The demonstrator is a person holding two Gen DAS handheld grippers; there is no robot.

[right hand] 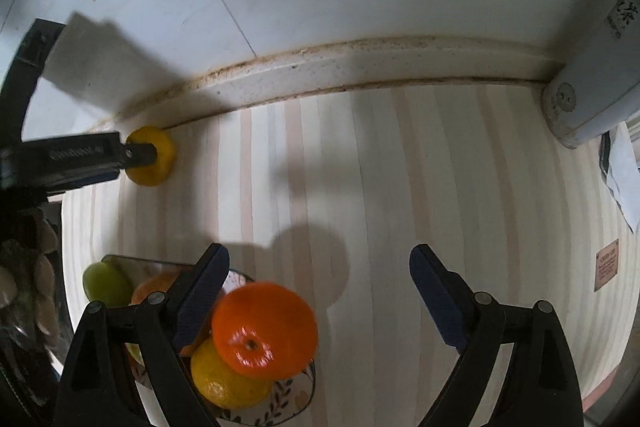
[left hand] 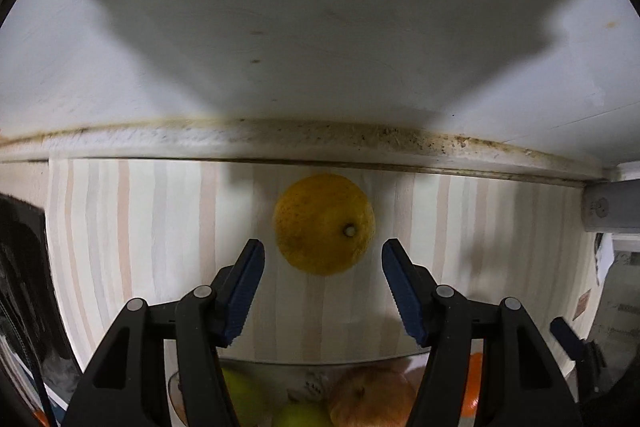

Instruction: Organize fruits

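The 2 blue-padded fingers of the left gripper (left hand: 323,253) are spread wide, and nothing is held between them. A yellow citrus fruit (left hand: 324,224) is seen just past the fingertips, lying on the striped tablecloth (left hand: 160,227) close to the stained ledge (left hand: 320,143) at the foot of the white wall (left hand: 320,7). In the right wrist view this fruit is partly covered by the left gripper's finger.

The right gripper (right hand: 320,259) is likewise opened wide and empty. Between its fingers, nearer the left one, an orange (right hand: 264,331) is seen above a yellow citrus (right hand: 224,383) in a patterned bowl (right hand: 288,399). A green fruit (right hand: 105,285) and other fruit are also gathered at the bowl.
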